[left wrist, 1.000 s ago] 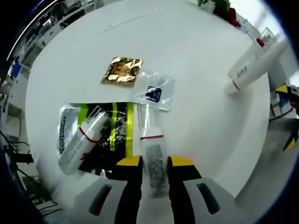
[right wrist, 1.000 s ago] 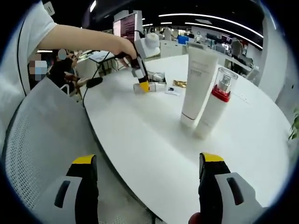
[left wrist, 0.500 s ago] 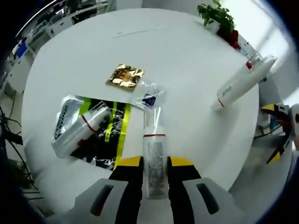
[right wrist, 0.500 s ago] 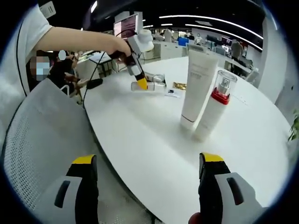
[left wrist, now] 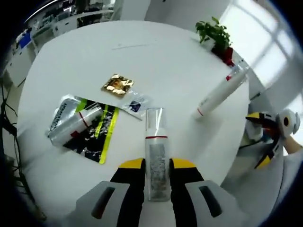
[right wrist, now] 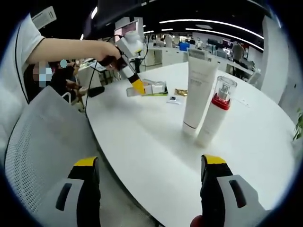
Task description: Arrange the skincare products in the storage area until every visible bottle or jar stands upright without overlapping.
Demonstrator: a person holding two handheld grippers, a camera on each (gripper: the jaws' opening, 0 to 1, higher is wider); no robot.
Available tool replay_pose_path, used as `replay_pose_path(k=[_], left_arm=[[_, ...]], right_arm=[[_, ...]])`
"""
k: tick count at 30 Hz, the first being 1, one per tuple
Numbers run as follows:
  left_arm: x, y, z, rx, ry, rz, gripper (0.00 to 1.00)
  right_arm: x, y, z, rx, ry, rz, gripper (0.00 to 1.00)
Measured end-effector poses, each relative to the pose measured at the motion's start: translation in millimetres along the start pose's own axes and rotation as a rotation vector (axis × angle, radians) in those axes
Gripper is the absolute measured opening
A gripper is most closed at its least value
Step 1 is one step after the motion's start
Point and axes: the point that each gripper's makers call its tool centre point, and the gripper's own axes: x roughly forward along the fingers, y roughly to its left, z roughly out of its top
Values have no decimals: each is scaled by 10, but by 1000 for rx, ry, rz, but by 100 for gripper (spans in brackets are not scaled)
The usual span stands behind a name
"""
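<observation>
Lifted since a second ago: left gripper (left wrist: pixel 156 166) has carried the clear bottle (left wrist: pixel 156 153) up off the desk (left wrist: pixel 175 71), and the black-and-yellow pouch (left wrist: pixel 97 135) now sits well below it. Jaws are clamped on the bottle's labelled body, the clear cap end pointing away from the gripper. Judging by looks, it's a light, rigid plastic bottle with smooth walls, so probably slippery; the mid-body grip seems fine, but setting it upright calls for a rotation and a gentle release on its base. A second clear bottle (left wrist: pixel 71 126) lies on its side on the pouch, with a gold sachet (left wrist: pixel 116 84) and a small clear packet (left wrist: pixel 134 106) nearby. Right gripper (right wrist: pixel 149 187) hangs off the desk edge with jaws wide apart, holding nothing. Right gripper view shows the white tube (right wrist: pixel 199 92) and the red-collared bottle (right wrist: pixel 215 113) standing upright, just beside each other; left gripper view shows them only from above, foreshortened. Left gripper view gives the layout of the lying items.
</observation>
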Motion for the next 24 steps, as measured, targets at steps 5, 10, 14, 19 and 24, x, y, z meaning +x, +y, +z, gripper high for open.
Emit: replay_pose_path(k=[5, 10, 14, 19, 24], left_arm=[[-120, -202, 71, -19, -83, -65, 20], [-237, -373, 80, -18, -139, -106, 20], [-304, -474, 38, -12, -157, -122, 20], [-358, -620, 29, -4, -198, -164, 20], [-401, -871, 57, 4, -278, -253, 20]], right_arm=[[-19, 2, 35, 58, -41, 24, 81], [-60, -12, 77, 93, -61, 20, 79], [-88, -20, 115, 132, -85, 28, 76], [-86, 10, 132, 163, -100, 45, 75], [-113, 26, 179, 224, -133, 77, 71]])
